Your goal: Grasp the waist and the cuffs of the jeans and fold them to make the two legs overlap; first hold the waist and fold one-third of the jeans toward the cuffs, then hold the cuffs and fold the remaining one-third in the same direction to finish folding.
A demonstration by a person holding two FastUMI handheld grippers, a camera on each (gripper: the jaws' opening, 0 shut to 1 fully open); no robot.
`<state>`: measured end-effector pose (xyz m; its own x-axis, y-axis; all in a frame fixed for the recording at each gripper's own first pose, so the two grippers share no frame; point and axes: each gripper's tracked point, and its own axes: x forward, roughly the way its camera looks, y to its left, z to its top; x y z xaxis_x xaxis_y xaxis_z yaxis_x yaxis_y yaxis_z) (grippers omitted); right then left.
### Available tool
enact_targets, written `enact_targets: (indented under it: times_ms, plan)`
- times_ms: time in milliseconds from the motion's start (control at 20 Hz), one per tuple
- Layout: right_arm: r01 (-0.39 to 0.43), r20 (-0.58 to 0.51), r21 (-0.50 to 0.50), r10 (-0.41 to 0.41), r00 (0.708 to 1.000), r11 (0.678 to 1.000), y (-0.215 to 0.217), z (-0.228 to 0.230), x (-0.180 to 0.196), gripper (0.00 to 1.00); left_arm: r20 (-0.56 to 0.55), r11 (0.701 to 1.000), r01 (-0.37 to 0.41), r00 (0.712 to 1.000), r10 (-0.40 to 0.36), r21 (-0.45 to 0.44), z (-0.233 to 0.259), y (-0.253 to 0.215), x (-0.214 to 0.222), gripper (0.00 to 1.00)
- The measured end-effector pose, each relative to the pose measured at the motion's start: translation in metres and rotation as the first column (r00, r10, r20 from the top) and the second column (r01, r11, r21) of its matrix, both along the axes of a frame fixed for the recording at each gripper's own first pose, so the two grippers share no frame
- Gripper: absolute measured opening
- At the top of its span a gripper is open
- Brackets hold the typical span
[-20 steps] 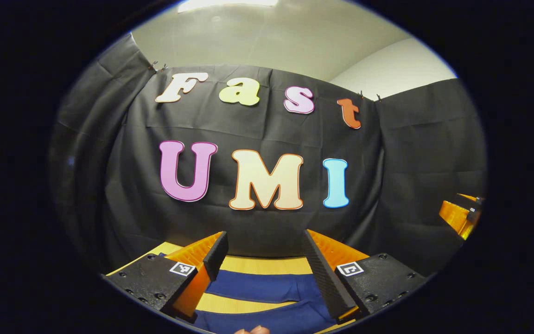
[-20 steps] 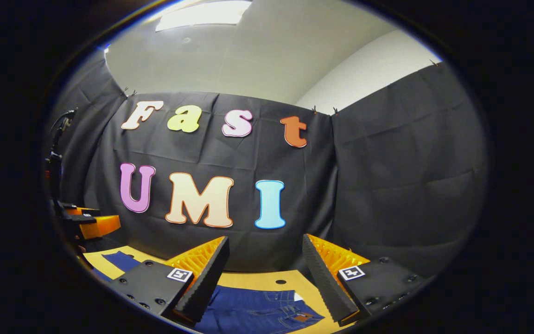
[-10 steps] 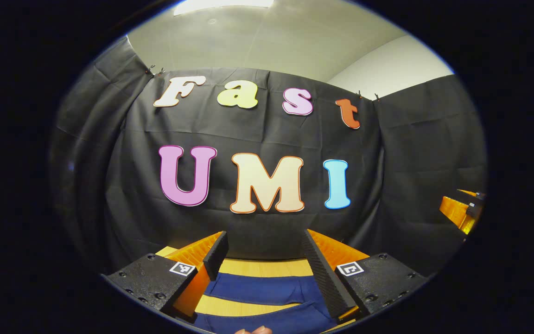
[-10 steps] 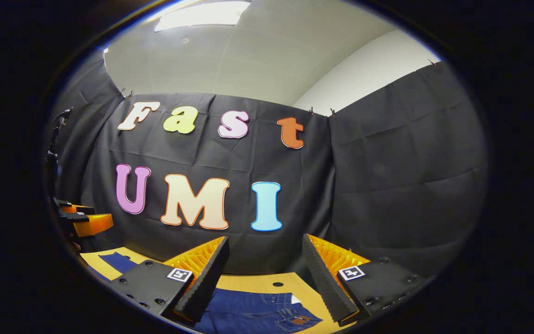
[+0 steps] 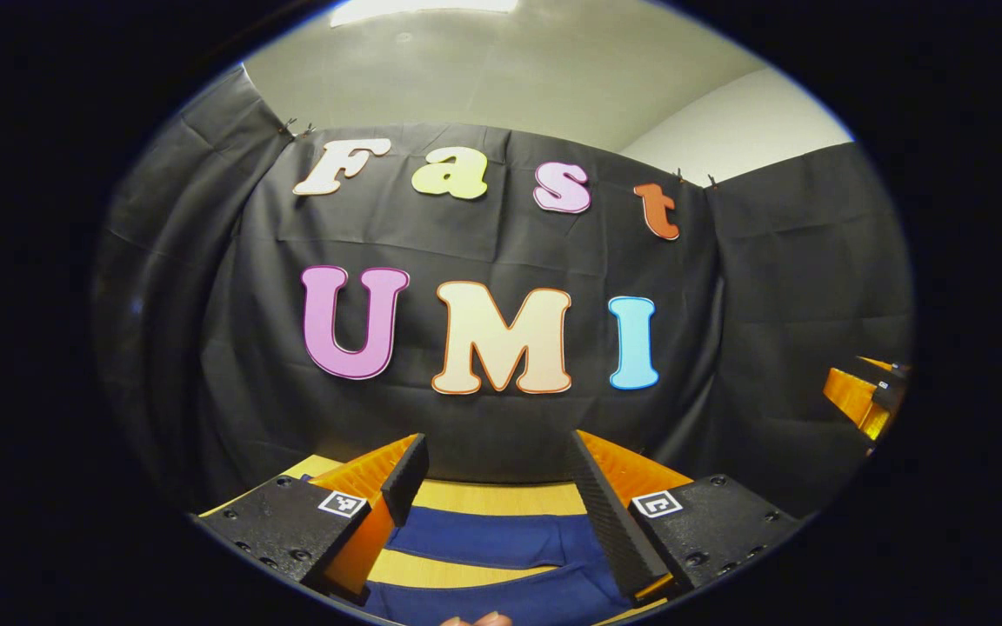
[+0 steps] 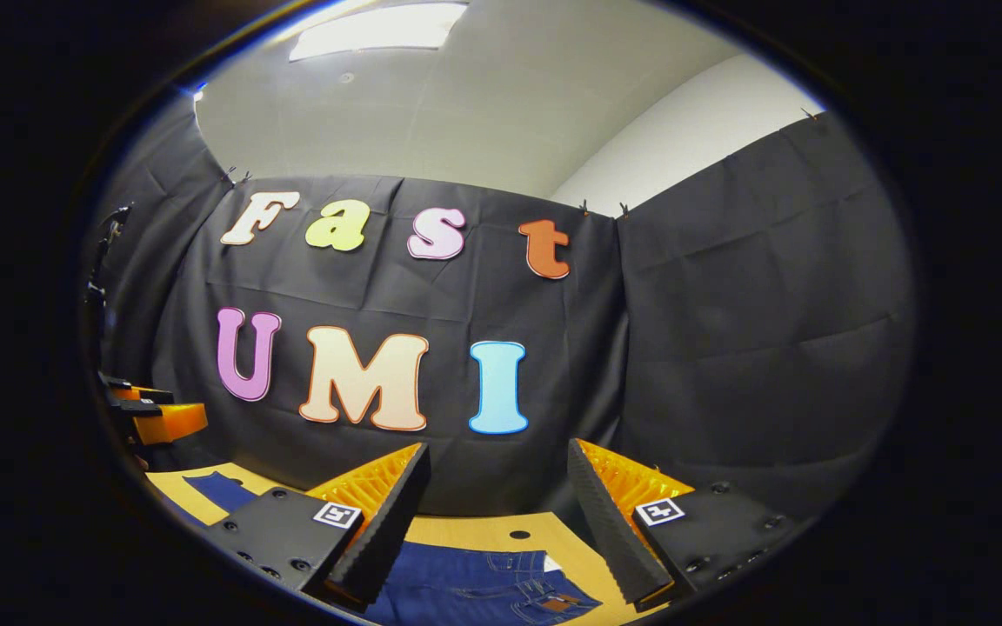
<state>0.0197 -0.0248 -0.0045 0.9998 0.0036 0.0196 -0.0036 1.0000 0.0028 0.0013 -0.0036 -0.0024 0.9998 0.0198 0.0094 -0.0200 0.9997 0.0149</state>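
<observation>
Dark blue jeans lie spread flat on the wooden table. In the left gripper view the two legs run crosswise below my left gripper, with a strip of bare wood between them. My left gripper hangs open above them and holds nothing. The right gripper view shows the waist end, with pocket stitching and a brown patch, under my right gripper. That gripper is open too and well above the cloth. One leg end lies at the far left.
The wooden table has a small dark hole near its back edge. The black booth cloth stands close behind it. The right gripper shows at the far right of the left gripper view, the left gripper at the far left of the right gripper view.
Both views have shifted only slightly; the grippers hover almost still above the jeans, both staying open.
</observation>
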Motion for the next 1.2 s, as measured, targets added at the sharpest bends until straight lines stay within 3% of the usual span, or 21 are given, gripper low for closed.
enact_targets:
  times_ms: [250,600,700,900,1050,1200]
  plan:
    - [-0.077,0.0,-0.02,0.077,0.997,0.997,0.001,-0.018,0.012,1.0,-0.009,0.995,-0.092,0.996,0.092,0.035,-0.005,0.024,-0.006,0.95]
    - [-0.189,-0.069,0.034,0.191,0.979,0.981,0.028,-0.059,0.031,0.98,0.007,0.943,-0.298,0.954,0.3,0.151,-0.002,0.104,-0.047,0.93]
    - [-0.184,-0.038,0.031,0.185,0.982,0.982,0.039,-0.048,0.035,0.98,0.007,0.937,-0.302,0.952,0.306,0.178,-0.004,0.126,-0.053,0.96]
    - [-0.186,-0.024,0.046,0.187,0.982,0.982,0.066,-0.044,0.031,0.98,-0.046,0.887,-0.314,0.936,0.349,0.34,-0.022,0.179,-0.075,0.99]
    - [-0.204,-0.08,0.028,0.205,0.975,0.979,0.086,-0.063,0.031,0.98,-0.107,0.83,-0.247,0.933,0.343,0.5,-0.045,0.199,-0.089,1.0]
    - [-0.226,-0.096,0.039,0.228,0.969,0.973,0.101,-0.066,0.031,1.0,-0.198,0.813,-0.17,0.924,0.329,0.556,-0.078,0.209,-0.101,0.93]
